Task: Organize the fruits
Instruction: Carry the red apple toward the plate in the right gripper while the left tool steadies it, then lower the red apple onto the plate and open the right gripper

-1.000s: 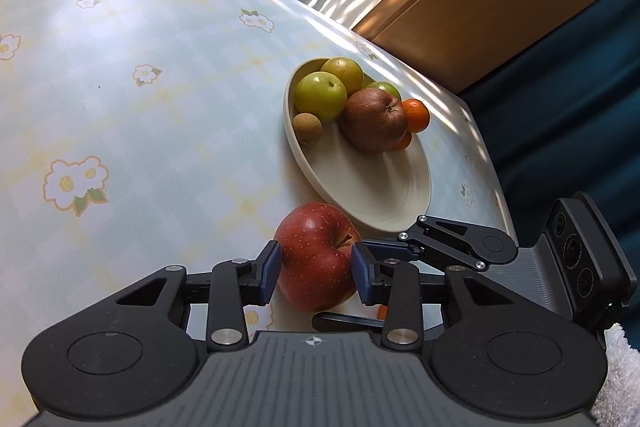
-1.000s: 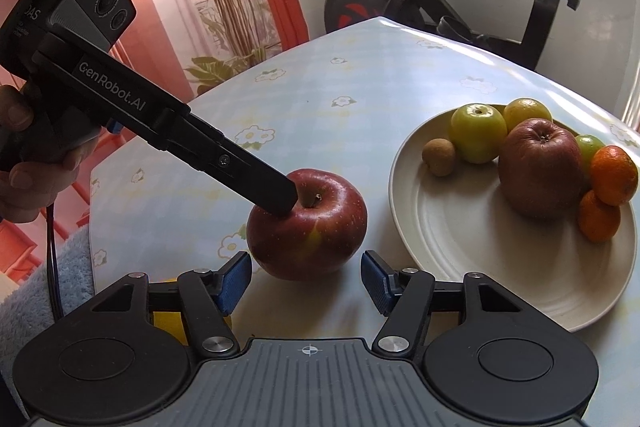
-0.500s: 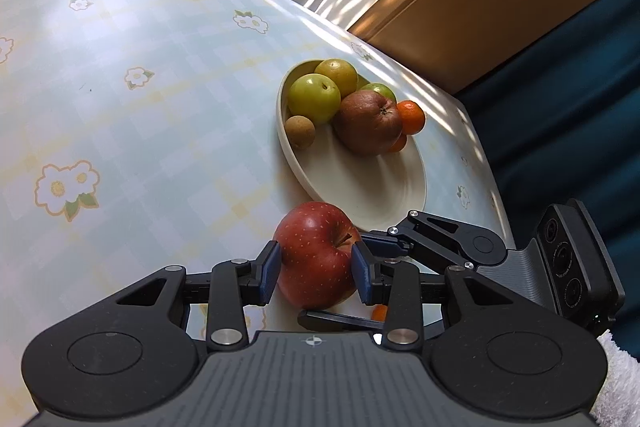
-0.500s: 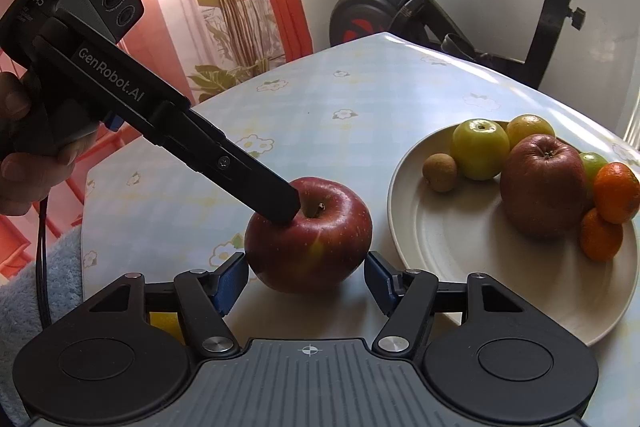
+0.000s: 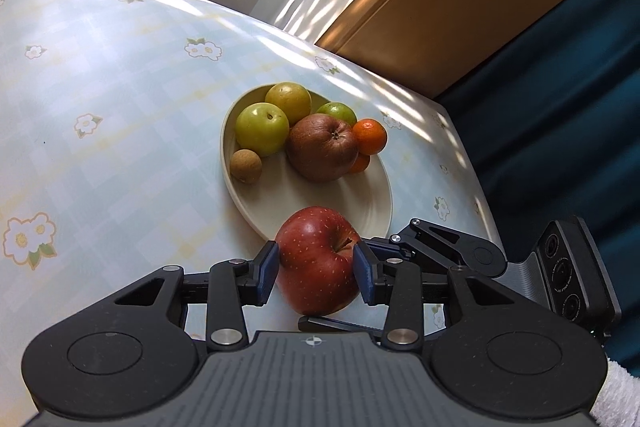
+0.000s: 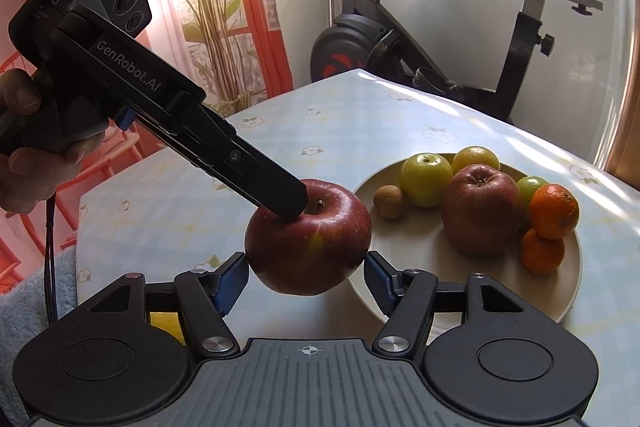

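My left jaws are closed on the red apple [image 5: 318, 259], the blue pads [image 5: 267, 271] pressing its two sides, and the fruit hangs clear of the table [image 5: 100, 87], just short of the near rim of the plate [image 5: 376, 203]. My left gripper [image 5: 316, 269] is carrying the whole weight. My right gripper [image 6: 306, 281] sits wide open just beneath the apple, a pad [image 6: 230, 281] showing at either side of it; from its own camera I cannot tell whether those pads touch the skin or only stand near it.

On the plate the brown apple [image 5: 322, 147], the green apple [image 5: 262, 129], the yellow fruit [image 5: 288, 103], the two mandarins [image 5: 370, 135] and the small brown longan [image 5: 245, 166] crowd the far half, so I judge the bare near half is where this one belongs.

What worries me is the hold: a round, glossy apple pinched across its middle could roll or slip between flat pads if I tilt my wrist. If I let go too high, it may bounce and knock the stacked mandarins off the far rim. My right gripper, so close below, could also catch the plate's edge and shove it
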Demonstrator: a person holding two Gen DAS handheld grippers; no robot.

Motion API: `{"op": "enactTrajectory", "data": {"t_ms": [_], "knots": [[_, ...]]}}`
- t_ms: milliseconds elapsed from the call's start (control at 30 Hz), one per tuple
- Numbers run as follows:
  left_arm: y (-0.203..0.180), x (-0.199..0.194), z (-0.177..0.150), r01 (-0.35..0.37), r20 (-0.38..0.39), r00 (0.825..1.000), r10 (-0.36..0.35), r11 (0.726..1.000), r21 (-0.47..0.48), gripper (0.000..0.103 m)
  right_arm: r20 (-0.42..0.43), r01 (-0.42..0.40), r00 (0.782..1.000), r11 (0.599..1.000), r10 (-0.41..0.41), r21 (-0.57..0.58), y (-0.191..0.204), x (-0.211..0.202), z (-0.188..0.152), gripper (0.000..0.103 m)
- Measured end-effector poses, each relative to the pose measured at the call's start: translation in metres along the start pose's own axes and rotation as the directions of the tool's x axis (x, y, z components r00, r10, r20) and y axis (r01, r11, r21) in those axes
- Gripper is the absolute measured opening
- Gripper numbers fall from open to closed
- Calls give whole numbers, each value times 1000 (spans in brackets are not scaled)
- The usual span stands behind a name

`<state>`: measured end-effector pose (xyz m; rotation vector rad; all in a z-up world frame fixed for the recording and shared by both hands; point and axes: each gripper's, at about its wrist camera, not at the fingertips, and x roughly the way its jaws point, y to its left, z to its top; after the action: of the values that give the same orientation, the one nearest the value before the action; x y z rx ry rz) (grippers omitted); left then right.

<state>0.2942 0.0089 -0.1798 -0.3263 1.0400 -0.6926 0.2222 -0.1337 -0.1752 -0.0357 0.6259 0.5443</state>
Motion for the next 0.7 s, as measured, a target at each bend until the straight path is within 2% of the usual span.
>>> {"op": "enactTrajectory", "data": {"t_ms": [367,700], "knots": [[-35,56,26,36,-36,999,-35,999,37,42,-21,112,993,994,-112,3,-55,-22,-10,60],[-47,90,39,4,-69,998,-2,1000,29,41,-53,154,986,988,-155,-28,-84,-13,-19,60]]}}
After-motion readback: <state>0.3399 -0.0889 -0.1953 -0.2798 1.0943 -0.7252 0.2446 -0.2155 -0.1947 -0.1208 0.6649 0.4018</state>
